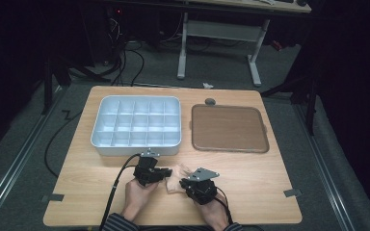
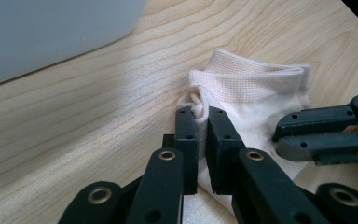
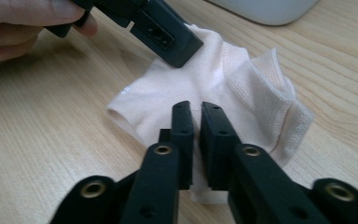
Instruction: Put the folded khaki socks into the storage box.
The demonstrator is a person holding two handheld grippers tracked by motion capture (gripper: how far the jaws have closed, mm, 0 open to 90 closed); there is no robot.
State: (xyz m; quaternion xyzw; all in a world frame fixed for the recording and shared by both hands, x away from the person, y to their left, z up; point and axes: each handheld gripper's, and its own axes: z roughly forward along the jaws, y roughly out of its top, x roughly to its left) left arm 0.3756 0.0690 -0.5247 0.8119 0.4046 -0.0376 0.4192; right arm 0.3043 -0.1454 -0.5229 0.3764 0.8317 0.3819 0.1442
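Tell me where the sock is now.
In the high view the sock lies near the table's front edge, between the left claw and right claw, below the grey tray.

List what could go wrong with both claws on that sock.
1. The left claw pinches only a small bunch of the sock near its ribbed cuff; that thin bite could slip out.
2. The right claw grips fabric close by, so pulling apart could overstretch the knit.
3. The compartment tray sits just beyond; a lift could snag its edge.

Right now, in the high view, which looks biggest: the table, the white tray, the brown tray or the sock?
1. Table.
2. White tray and brown tray: too alike to rank.
3. Sock, smallest.
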